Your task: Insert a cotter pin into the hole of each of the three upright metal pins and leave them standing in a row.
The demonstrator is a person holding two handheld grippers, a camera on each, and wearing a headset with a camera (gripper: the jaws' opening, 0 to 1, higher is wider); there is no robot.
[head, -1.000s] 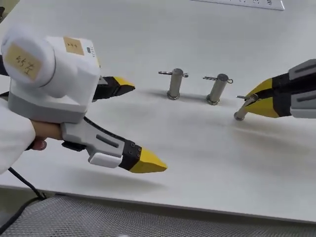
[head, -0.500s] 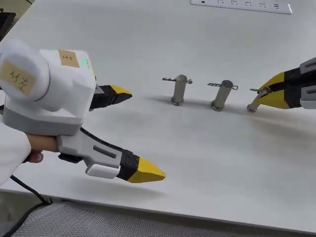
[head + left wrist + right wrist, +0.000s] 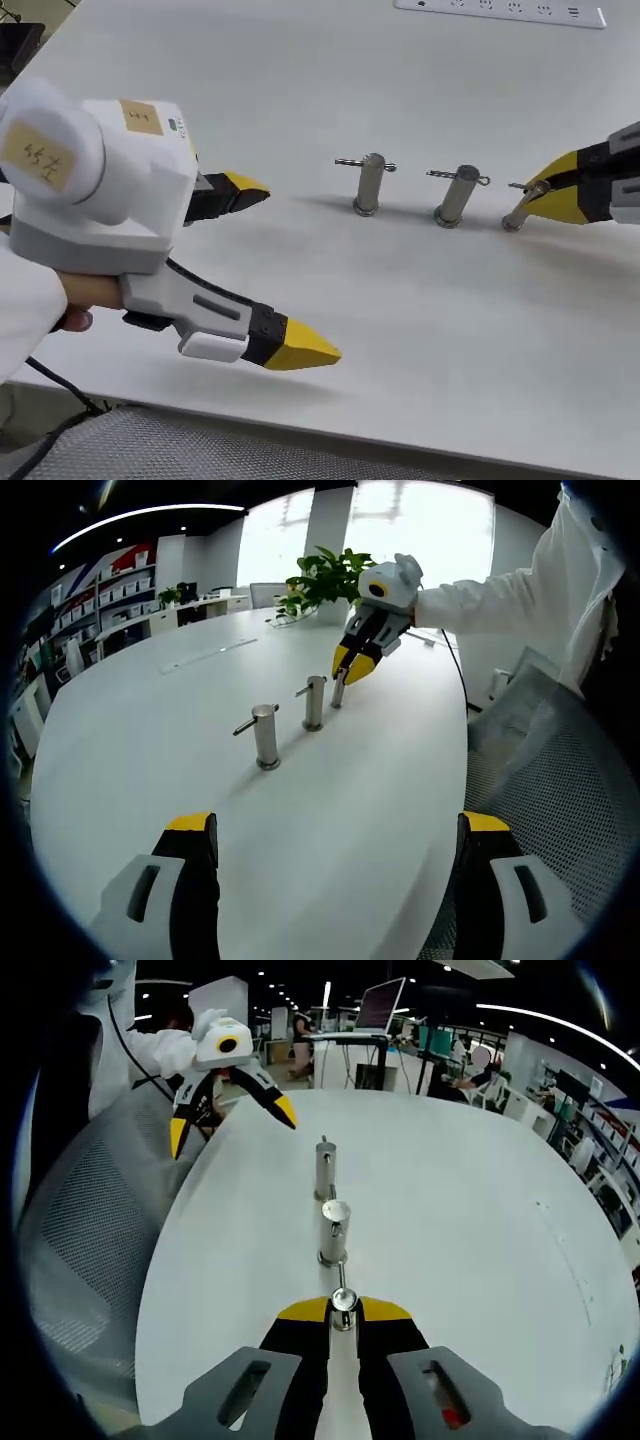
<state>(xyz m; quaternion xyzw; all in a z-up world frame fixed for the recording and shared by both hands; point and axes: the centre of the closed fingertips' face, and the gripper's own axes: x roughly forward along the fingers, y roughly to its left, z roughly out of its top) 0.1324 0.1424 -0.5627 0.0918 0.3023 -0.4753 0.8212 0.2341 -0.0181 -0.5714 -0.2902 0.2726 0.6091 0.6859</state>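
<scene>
Three short metal pins stand in a row on the white table. The first pin (image 3: 369, 184) (image 3: 265, 736) (image 3: 325, 1167) and the second pin (image 3: 457, 196) (image 3: 315, 702) (image 3: 333, 1230) stand free, each with a cotter pin through its top. The third pin (image 3: 518, 210) (image 3: 344, 1301) leans slightly, its foot on the table and a cotter pin (image 3: 518, 186) sticking out near its top. My right gripper (image 3: 547, 193) (image 3: 352, 668) (image 3: 345, 1310) is shut on that pin's top. My left gripper (image 3: 278, 270) (image 3: 337, 825) (image 3: 232, 1110) hovers open over the near left of the table, holding nothing.
A white power strip (image 3: 500, 8) lies at the table's far edge. A grey mesh chair (image 3: 150, 440) and a dark cable (image 3: 50, 378) sit below the near edge. A potted plant (image 3: 325, 575) stands at the table's far end in the left gripper view.
My right gripper has carried the third pin away from the near side into line with the other two, and it now stands more upright. The left gripper has barely moved.
</scene>
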